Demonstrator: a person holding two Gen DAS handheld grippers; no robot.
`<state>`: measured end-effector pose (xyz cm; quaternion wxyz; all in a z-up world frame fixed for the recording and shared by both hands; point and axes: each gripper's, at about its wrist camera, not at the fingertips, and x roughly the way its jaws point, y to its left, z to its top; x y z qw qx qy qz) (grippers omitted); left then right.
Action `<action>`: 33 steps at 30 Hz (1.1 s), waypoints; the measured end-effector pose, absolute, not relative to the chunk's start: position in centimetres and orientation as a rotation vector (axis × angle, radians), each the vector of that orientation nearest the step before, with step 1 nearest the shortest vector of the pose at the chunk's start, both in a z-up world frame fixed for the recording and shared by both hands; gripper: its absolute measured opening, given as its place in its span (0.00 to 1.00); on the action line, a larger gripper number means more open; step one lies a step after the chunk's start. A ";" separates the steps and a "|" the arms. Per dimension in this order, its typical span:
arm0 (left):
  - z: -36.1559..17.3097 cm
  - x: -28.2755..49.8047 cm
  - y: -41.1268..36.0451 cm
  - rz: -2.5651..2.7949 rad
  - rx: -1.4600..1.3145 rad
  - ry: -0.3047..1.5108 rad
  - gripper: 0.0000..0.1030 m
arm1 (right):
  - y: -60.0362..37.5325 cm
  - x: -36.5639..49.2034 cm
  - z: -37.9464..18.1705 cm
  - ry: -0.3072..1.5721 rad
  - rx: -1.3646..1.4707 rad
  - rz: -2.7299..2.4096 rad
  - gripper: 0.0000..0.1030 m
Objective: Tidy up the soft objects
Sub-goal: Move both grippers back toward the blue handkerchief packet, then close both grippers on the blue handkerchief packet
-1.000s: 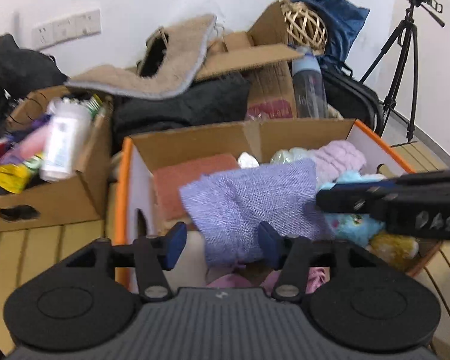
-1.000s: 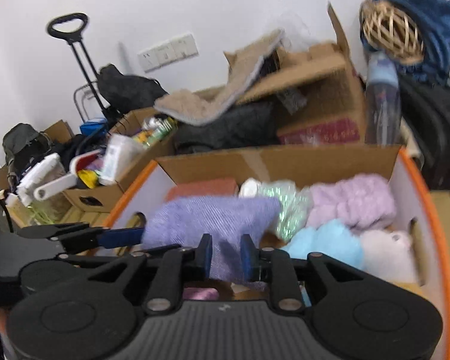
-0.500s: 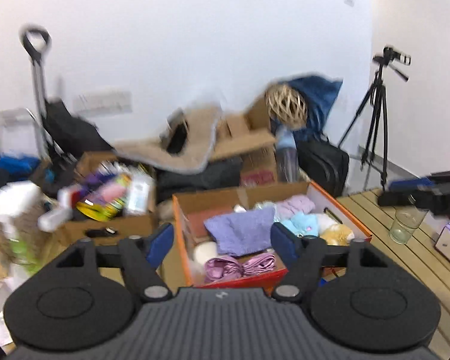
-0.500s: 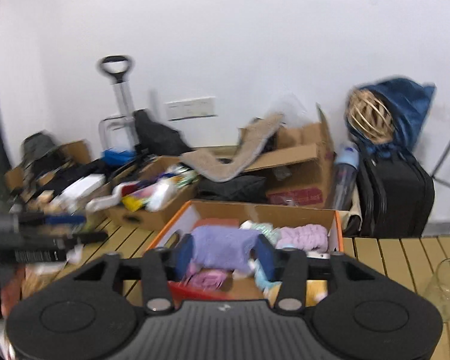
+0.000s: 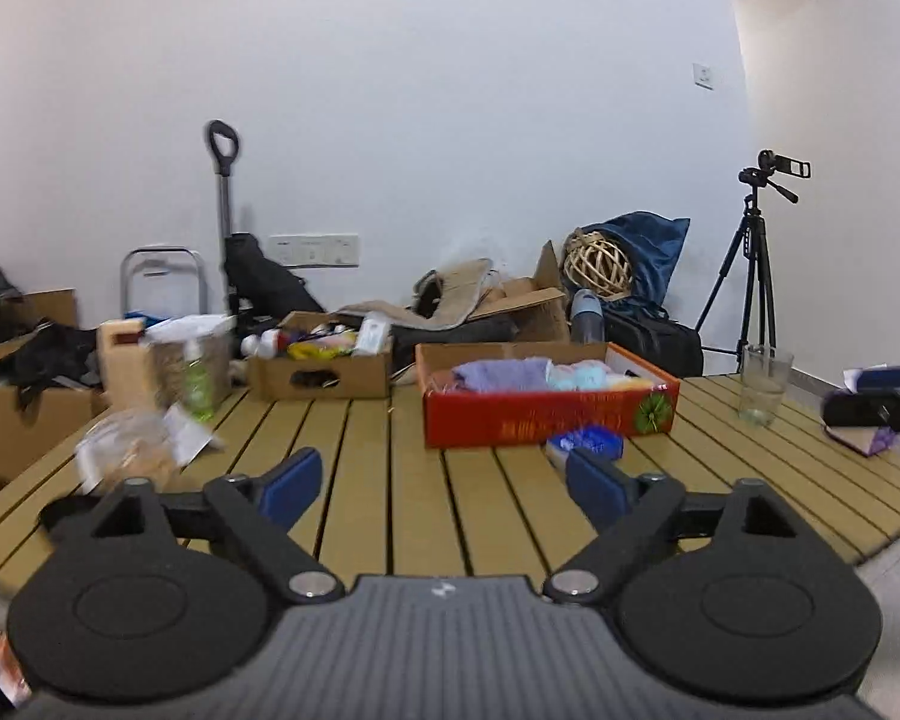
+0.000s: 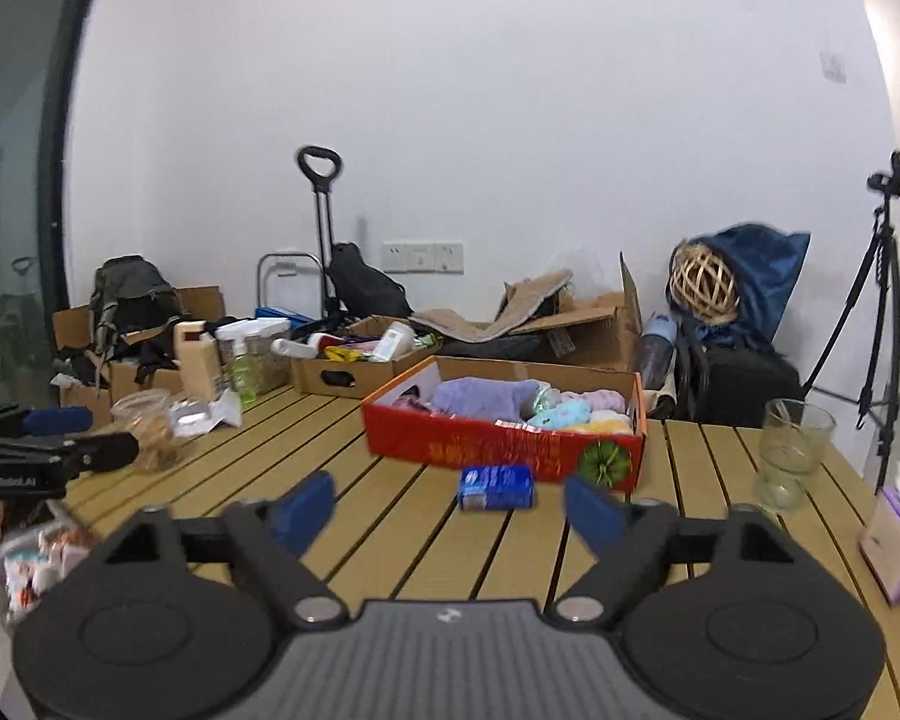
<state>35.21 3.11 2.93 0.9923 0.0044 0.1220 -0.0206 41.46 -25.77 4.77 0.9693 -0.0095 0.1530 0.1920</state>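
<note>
Both grippers have pulled far back from the red box, which a second ago filled each view and now sits well off on the slatted surface.

Left wrist view: the left gripper point(image 5: 441, 483) points a little downward over bare slats point(image 5: 378, 510), its jaws spread wide after just opening, nothing between them. The red box point(image 5: 546, 417) lies far ahead, holding the purple cloth point(image 5: 498, 373) and pastel soft toys point(image 5: 588, 373). A blue packet point(image 5: 585, 443) lies just before the box, a glass point(image 5: 765, 383) stands to the right, and blurred bags point(image 5: 132, 450) lie to the left.

Right wrist view: the right gripper point(image 6: 447, 507) likewise has just opened its jaws wide, empty. The blue packet lies between it and the box. The glass and a purple tissue box point(image 6: 897, 540) stand at the right; the left gripper shows at the far left edge.
</note>
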 end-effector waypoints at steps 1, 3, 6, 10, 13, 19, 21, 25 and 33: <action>2.5 33.7 3.1 -0.023 0.000 0.235 0.96 | -25.8 39.5 3.9 0.312 -0.020 0.371 0.87; 2.1 32.2 2.9 -0.008 -0.004 0.230 0.96 | -26.0 36.5 2.4 0.315 0.030 0.340 0.90; 2.3 31.4 2.4 -0.041 0.023 0.236 0.96 | -26.2 34.9 1.3 0.340 0.081 0.359 0.90; 2.3 31.5 2.2 -0.049 -0.005 0.229 0.97 | -25.8 34.7 1.5 0.321 0.055 0.334 0.90; 1.4 32.4 2.0 -0.060 -0.005 0.257 0.97 | -25.8 35.3 0.9 0.328 0.073 0.330 0.90; -0.4 36.4 1.0 -0.099 -0.031 0.329 0.97 | -25.9 38.6 -1.7 0.403 0.105 0.295 0.89; -1.3 38.8 0.2 -0.132 -0.026 0.353 0.97 | -25.6 40.3 -2.0 0.411 0.080 0.291 0.89; -2.2 45.1 -1.2 -0.197 -0.026 0.418 0.97 | -25.1 45.7 -2.4 0.428 0.052 0.309 0.87; -3.0 60.8 -2.8 -0.247 -0.111 0.542 0.79 | -23.9 60.9 -2.2 0.489 0.079 0.308 0.70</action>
